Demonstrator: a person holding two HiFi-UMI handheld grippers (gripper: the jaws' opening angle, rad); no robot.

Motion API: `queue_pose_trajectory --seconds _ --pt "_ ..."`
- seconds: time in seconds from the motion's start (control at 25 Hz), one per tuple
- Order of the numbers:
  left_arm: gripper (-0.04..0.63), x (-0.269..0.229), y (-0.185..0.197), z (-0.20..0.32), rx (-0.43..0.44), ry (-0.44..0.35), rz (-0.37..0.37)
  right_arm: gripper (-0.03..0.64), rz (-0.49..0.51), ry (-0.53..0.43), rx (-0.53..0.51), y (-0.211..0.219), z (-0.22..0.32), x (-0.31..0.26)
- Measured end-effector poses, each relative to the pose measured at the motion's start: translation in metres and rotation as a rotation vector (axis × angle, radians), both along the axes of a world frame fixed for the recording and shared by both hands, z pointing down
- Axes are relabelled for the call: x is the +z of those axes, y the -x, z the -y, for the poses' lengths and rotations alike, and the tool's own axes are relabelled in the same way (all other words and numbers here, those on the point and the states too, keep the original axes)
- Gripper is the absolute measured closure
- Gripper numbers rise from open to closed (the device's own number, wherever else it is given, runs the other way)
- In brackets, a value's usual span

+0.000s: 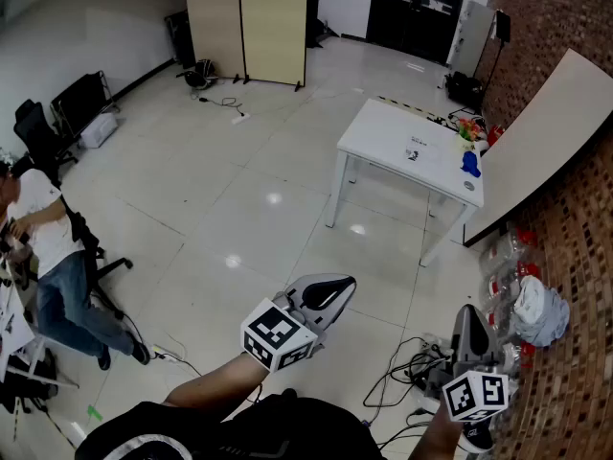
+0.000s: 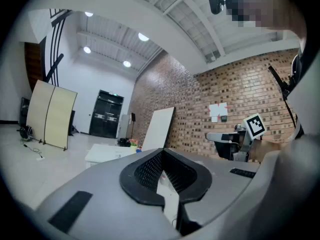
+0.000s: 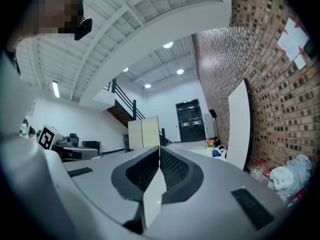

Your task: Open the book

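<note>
The book cannot be made out with any certainty, so the task looks not yet begun; this is the approach. A wide tiled floor [image 1: 230, 218] lies between the person and the white table [image 1: 383, 132], the one likely place for it. The left gripper [image 1: 324, 295] and right gripper [image 1: 469, 326] are both held well short of the table and aimed roughly toward it. Each has its jaws pressed together and grips nothing, as the left gripper view [image 2: 162, 156] and right gripper view [image 3: 159, 155] show. A small flat item [image 1: 414, 153] lies near the table's middle, too small to identify. The next move is probably to walk to the table, find the book and part the jaws for its cover.
</note>
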State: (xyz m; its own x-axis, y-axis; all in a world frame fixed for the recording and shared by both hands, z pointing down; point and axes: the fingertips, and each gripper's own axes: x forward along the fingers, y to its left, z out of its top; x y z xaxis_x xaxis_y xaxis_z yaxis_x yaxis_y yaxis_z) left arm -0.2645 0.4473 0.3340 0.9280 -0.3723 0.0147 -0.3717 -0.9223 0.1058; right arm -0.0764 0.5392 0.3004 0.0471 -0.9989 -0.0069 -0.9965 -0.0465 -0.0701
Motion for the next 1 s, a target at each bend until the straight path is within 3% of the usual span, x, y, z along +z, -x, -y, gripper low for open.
queue_pose_trajectory --seconds 0.2,0.44,1.0 --pt "0.592 0.007 0.0 0.035 0.016 -0.006 0.005 0.615 0.001 0.003 0.012 0.002 0.035 0.009" --pt "0.592 0.006 -0.026 0.081 0.042 -0.015 0.016 0.615 0.007 0.006 0.008 -0.02 0.085 0.009" --pt "0.592 -0.001 -0.176 0.227 -0.041 -0.001 0.028 0.615 -0.004 -0.052 -0.087 -0.174 0.23 -0.007"
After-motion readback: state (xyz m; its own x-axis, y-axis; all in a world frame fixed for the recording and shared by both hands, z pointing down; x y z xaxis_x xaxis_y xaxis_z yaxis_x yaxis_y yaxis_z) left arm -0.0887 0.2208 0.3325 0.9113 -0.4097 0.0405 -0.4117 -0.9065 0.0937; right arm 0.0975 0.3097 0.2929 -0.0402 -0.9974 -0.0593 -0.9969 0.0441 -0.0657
